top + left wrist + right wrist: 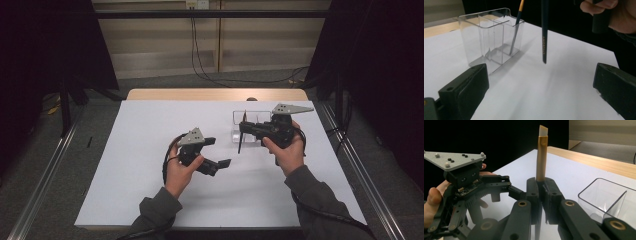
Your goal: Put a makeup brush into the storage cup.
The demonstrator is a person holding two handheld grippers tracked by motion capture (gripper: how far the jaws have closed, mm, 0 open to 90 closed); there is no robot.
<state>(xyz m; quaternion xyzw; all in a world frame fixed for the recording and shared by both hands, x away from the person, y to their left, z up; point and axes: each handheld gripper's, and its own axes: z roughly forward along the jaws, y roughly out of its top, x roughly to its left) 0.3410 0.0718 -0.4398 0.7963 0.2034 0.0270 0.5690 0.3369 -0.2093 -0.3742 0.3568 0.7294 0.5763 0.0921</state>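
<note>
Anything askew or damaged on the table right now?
Nothing damaged or spilled. The clear holder stands upright on the white table cover, one brush leaning inside it. The right gripper is shut on a second brush, held upright beside the holder. The left gripper is open, empty.

The holder (490, 37) is clear, glossy plastic with smooth walls. The brush (541, 157) has a gold ferrule, probably metal, and a dark glossy handle. The surface (145, 190) wears a matt white sheet over pale wood. Both the left gripper (220, 152) and the right gripper (541, 192) look like matt black plastic.
</note>
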